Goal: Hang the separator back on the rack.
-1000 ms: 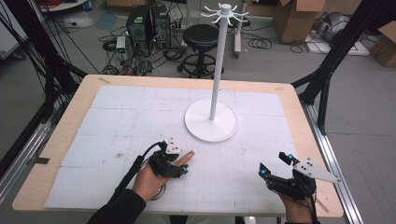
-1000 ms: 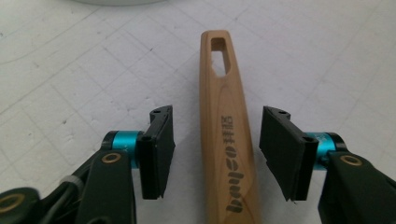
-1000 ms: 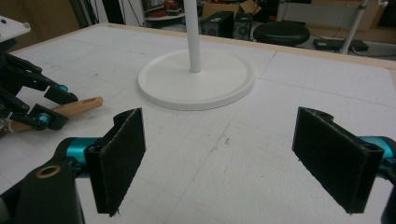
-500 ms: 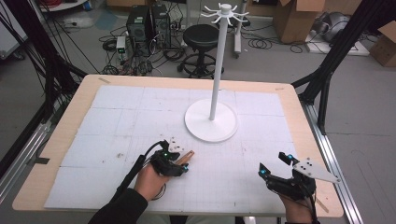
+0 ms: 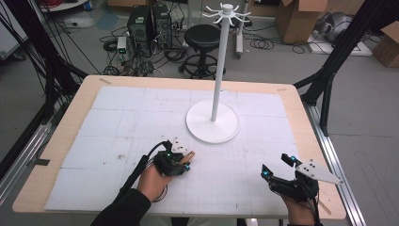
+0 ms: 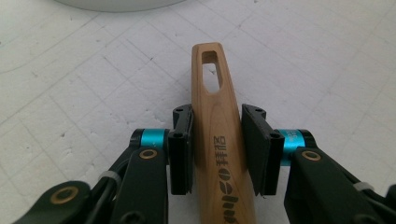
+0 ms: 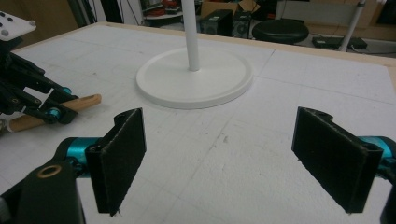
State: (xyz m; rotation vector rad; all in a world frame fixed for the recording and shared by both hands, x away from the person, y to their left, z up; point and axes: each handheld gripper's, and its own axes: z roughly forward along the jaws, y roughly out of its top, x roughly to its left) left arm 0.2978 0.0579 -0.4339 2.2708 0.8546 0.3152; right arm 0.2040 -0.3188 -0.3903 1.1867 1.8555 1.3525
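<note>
Wooden handle (image 6: 219, 140) clamped between left tool (image 6: 218, 149) pads.

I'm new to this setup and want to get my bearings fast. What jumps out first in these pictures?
The tall white stand with hooks on top rises from its round base at the middle of the table. Just in front of it, the left gripper has been closing on a wooden handle with a slot at its tip, its pads against both sides. The right gripper waits wide open near the table's right corner.
</note>
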